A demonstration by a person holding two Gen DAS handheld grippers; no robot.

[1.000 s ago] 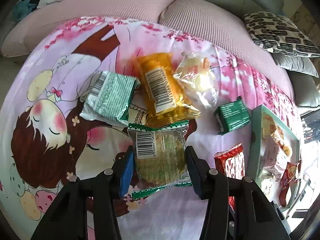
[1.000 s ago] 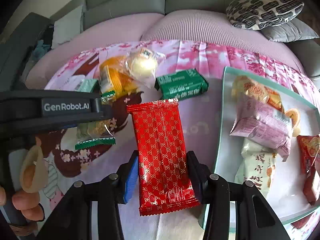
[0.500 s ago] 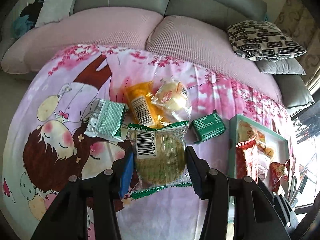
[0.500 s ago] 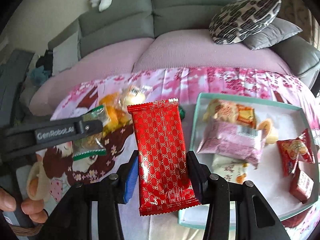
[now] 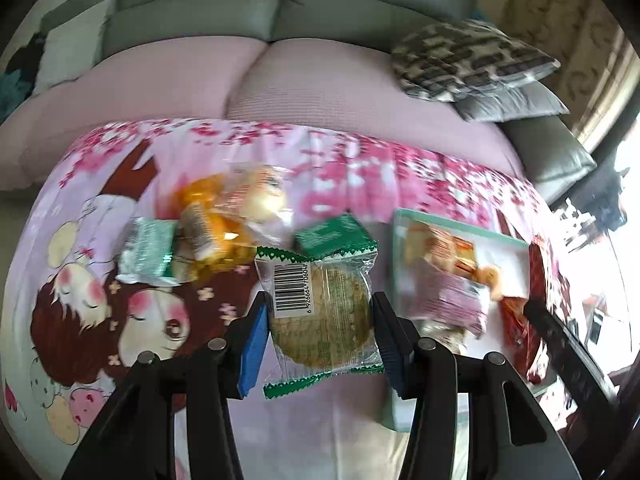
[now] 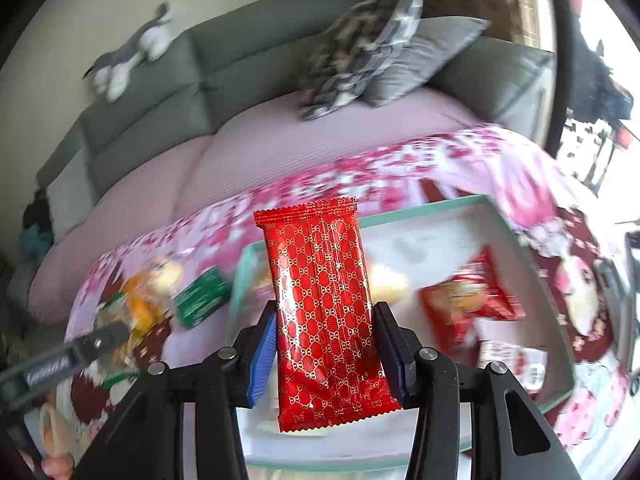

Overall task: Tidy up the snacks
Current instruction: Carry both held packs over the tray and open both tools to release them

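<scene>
My left gripper (image 5: 318, 330) is shut on a clear-wrapped round biscuit packet (image 5: 320, 312) with green edges, held above the cartoon blanket (image 5: 120, 320). My right gripper (image 6: 326, 340) is shut on a red gold-patterned snack packet (image 6: 324, 308), held above the pale green tray (image 6: 420, 210). The tray (image 5: 400, 248) holds several snacks, among them a pink packet (image 5: 456, 300) and a red packet (image 6: 468, 300). On the blanket lie a dark green packet (image 5: 332, 236), an orange packet (image 5: 208, 220), a clear bun packet (image 5: 260, 200) and a light green packet (image 5: 146, 252).
A grey sofa (image 5: 280, 12) with pink cushions (image 5: 320, 92) stands behind the blanket. A patterned pillow (image 5: 468, 60) and a grey pillow (image 6: 424, 56) lie at the right. A plush toy (image 6: 128, 56) sits on the sofa back. The left gripper's arm (image 6: 60, 364) shows at the lower left of the right wrist view.
Both grippers have lifted and swung to the right with their packets. The right gripper now hangs over the tray; the left has drawn closer to the tray's left edge.
</scene>
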